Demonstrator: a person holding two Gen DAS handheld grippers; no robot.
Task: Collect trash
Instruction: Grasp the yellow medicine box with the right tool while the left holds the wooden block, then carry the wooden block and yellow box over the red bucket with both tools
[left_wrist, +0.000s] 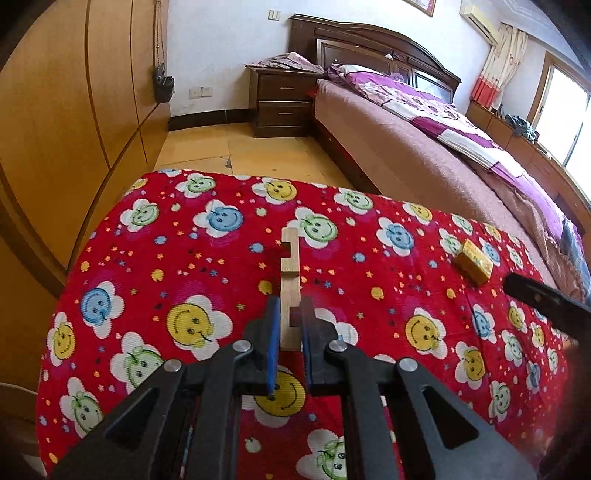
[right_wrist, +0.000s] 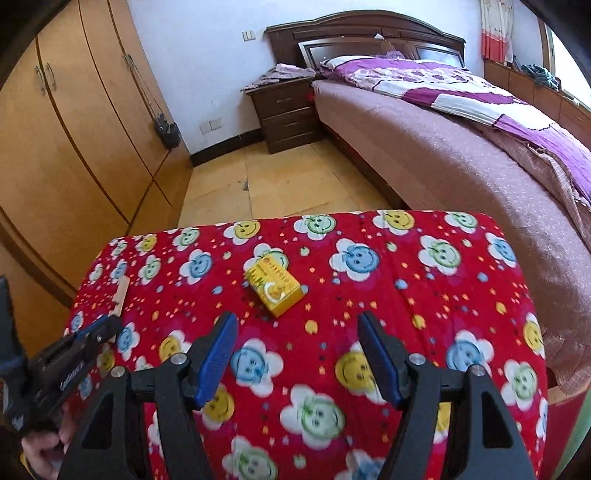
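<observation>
Low in the left wrist view, your left gripper (left_wrist: 290, 317) is clamped on the notched wooden strip (left_wrist: 289, 258) — its long axis runs straight up the frame, away from you, over the red smiley-face cloth (left_wrist: 184, 236). Your right gripper (right_wrist: 297, 334) stands wide, holding nothing. Just beyond its fingertips the yellow box (right_wrist: 275, 290) lies flat — long axis slanting toward lower right.

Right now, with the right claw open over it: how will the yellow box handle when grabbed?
The yellow box looks like thin printed card, so probably light and crushable. It lies flat on the soft cloth, so it is unlikely to roll, though it may skid or sink a little. The right claw is open.
</observation>
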